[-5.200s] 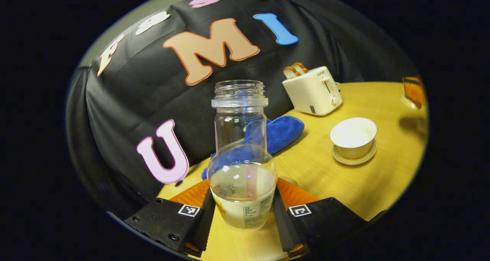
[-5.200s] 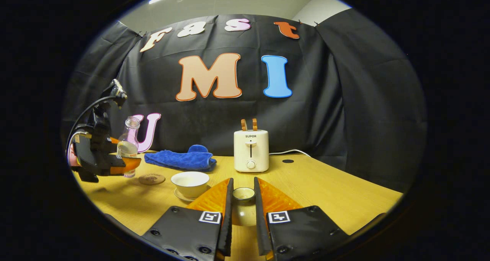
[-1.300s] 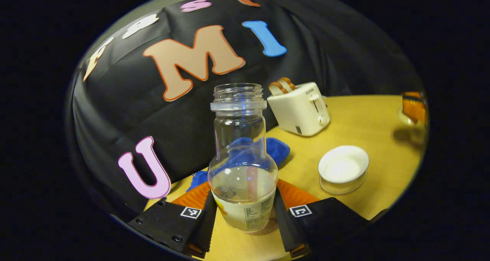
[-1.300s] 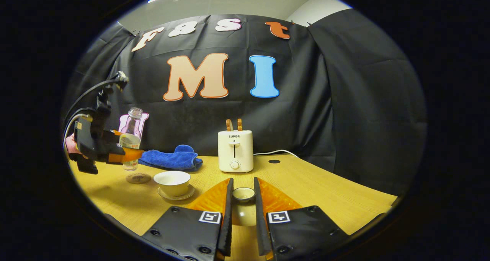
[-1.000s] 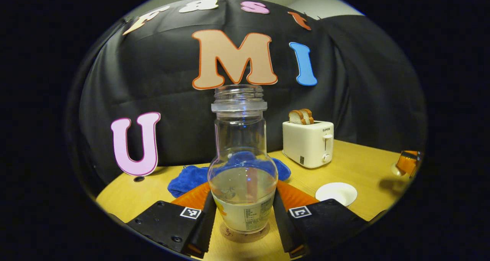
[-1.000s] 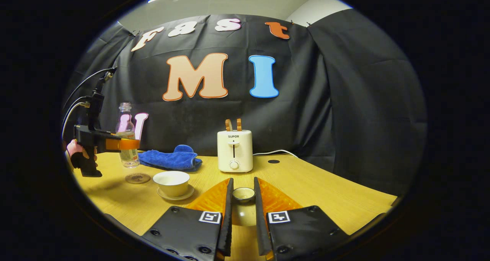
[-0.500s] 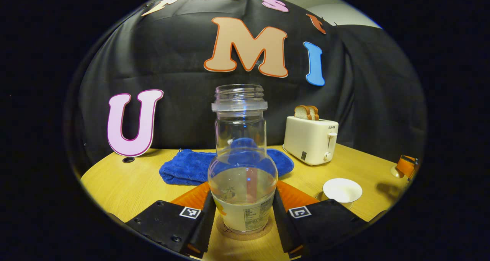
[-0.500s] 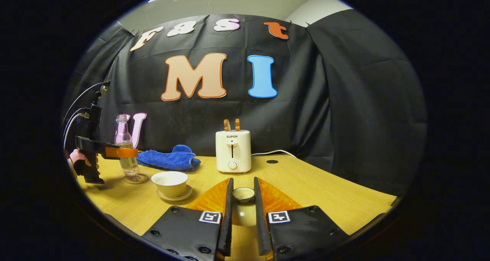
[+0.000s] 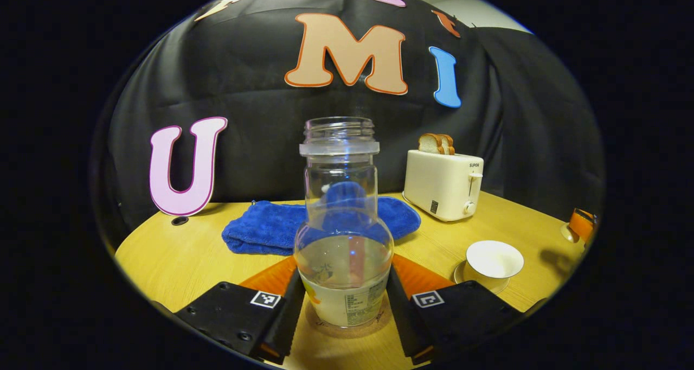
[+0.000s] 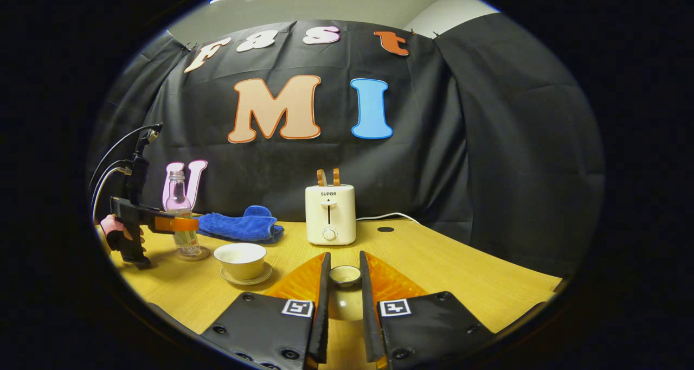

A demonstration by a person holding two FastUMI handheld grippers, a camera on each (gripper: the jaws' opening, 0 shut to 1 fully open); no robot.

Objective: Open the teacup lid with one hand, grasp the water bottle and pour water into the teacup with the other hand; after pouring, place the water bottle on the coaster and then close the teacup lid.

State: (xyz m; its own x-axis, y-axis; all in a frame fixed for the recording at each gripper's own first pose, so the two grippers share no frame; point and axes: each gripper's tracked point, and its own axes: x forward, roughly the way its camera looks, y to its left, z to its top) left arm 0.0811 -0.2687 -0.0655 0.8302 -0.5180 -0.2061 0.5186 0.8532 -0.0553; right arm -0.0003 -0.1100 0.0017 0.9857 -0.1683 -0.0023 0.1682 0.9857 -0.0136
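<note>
A: What is nearest in the left gripper view?

B: The left gripper [image 9: 344,310]. Its two fingers [image 9: 284,316] pinch one water bottle [image 9: 343,234], one at each side of the low, wide part. The bottle stands upright, without a cap, with some water in the bottom. Under it there is one round coaster [image 9: 347,329], and the base looks to rest on it, near the left edge of the worktop [image 9: 162,256].

A: And in the right gripper view?

B: The right gripper [image 10: 345,294] has its two fingers [image 10: 323,299] closed on one teacup lid [image 10: 345,276], held by the small knob; the lid is above the worktop, towards the near edge.

A: Where is the teacup?

B: One teacup [image 10: 239,260], open, stands on one saucer [image 10: 246,278]. It is between the two grippers, just beside the bottle and well apart from the lid. Whether there is water inside, I cannot tell.

A: Can the left gripper be seen from the other side?

B: Yes, in the right gripper view it is at the left side, with one hand [image 10: 114,231] holding its handle and two cables going up from it.

A: What is farther away?

B: One blue cloth [image 9: 271,229], folded, lies behind the bottle. One white toaster [image 10: 330,214] stands near the far edge, with two slices of bread [image 10: 328,177] standing out of the top. One cord [image 10: 387,216] runs from it along the far edge, and the black wall hangs behind.
</note>
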